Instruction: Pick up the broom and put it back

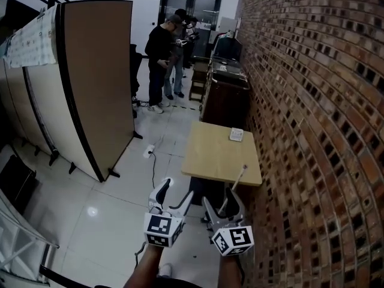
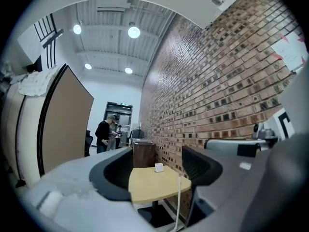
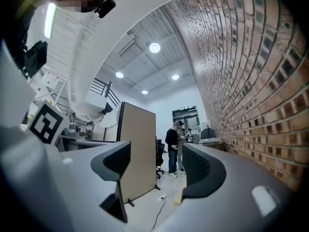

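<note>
A thin pale broom handle [image 1: 238, 179] leans at the near right corner of the yellow table [image 1: 210, 161], close to the brick wall; its lower end is hidden behind my right gripper. In the left gripper view the broom handle [image 2: 179, 197] stands just inside the right jaw, in front of the table [image 2: 149, 185]. My left gripper [image 1: 174, 195] [image 2: 157, 170] is open and empty, short of the table's near edge. Also open and empty, my right gripper [image 1: 222, 204] [image 3: 157, 166] hangs just below the handle and points off toward the room.
The brick wall [image 1: 312, 119] runs along the right. On the table lies a small white box [image 1: 236, 135]. A dark cabinet [image 1: 225, 98] stands behind it, a tan partition [image 1: 96, 71] at the left. People [image 1: 161, 59] stand at the back. A cable [image 1: 151, 161] trails on the floor.
</note>
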`<action>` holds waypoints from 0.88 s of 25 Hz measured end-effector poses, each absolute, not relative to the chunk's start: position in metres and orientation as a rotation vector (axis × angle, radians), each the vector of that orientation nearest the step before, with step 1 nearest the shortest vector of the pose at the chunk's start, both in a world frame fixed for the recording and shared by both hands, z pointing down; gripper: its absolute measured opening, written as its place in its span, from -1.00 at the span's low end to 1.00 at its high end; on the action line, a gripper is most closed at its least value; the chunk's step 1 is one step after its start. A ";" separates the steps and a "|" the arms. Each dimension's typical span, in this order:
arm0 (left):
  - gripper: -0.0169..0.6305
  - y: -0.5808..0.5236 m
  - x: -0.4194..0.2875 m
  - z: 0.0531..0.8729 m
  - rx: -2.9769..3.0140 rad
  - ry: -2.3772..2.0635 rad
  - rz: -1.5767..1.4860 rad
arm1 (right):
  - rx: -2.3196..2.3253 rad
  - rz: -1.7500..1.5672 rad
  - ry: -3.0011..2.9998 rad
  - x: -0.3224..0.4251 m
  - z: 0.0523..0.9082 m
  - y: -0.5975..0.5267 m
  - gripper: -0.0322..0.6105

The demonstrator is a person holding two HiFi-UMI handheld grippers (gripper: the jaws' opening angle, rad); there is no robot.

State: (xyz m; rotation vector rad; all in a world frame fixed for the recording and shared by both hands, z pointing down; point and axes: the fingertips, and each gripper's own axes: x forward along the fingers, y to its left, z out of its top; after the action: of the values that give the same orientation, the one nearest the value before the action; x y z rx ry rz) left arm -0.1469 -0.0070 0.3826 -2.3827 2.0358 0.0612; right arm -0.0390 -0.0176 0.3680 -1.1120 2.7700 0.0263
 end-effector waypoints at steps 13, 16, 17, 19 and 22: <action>0.04 -0.102 -0.187 0.396 -2.349 2.089 0.092 | -1.383 -0.015 2.677 -0.040 0.388 -0.125 0.13; 0.04 -0.139 -0.183 0.392 -2.328 2.079 0.079 | -1.380 -0.004 2.677 -0.040 0.387 -0.159 0.13; 0.04 -0.151 -0.180 0.390 -2.326 2.078 0.081 | -1.385 -0.005 2.680 -0.037 0.387 -0.171 0.13; 0.04 -0.174 -0.175 0.385 -2.316 2.089 0.098 | -1.394 -0.004 2.678 -0.026 0.385 -0.197 0.13; 0.04 -0.207 -0.172 0.378 -2.274 2.111 0.083 | -1.408 0.037 2.657 -0.010 0.371 -0.239 0.13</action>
State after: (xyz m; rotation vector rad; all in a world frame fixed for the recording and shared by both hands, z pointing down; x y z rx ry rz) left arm -0.1717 -0.2068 0.3783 -2.2741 2.1114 0.0826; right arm -0.0098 -0.2395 0.3706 -1.4081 2.6566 0.0366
